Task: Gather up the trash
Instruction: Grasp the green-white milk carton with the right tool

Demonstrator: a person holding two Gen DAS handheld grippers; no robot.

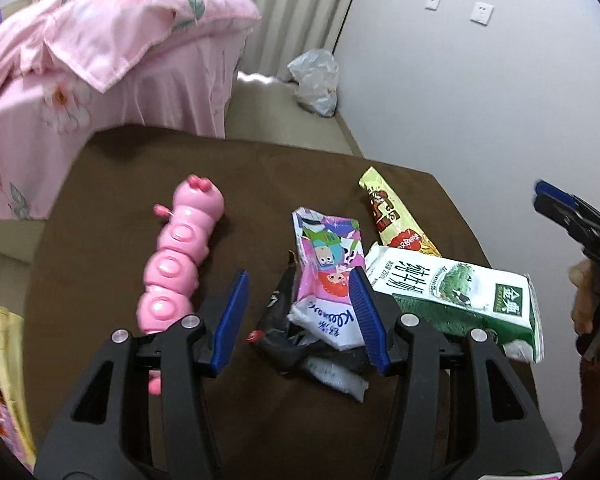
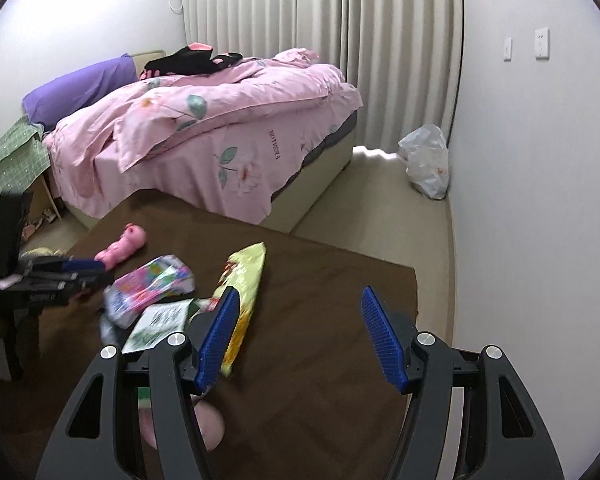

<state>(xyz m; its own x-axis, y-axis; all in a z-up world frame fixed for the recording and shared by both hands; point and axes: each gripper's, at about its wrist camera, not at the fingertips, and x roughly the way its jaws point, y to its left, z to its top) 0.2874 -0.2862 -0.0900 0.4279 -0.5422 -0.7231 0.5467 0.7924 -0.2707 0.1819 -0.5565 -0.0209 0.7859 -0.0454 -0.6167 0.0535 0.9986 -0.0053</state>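
Two claws over brown table (image 2: 340, 280), left claw (image 1: 298, 296) part-open above wrappers (image 1: 324, 264), right claw (image 2: 296, 312) wide, empty, near bare far edge.

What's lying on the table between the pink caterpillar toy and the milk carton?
In the left wrist view, between the toy and carton lie a colourful tissue pack and a crumpled black wrapper.

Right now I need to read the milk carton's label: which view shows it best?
The left wrist view: the milk carton lies close, its print facing the camera. The right wrist view shows only a corner behind the tongs.
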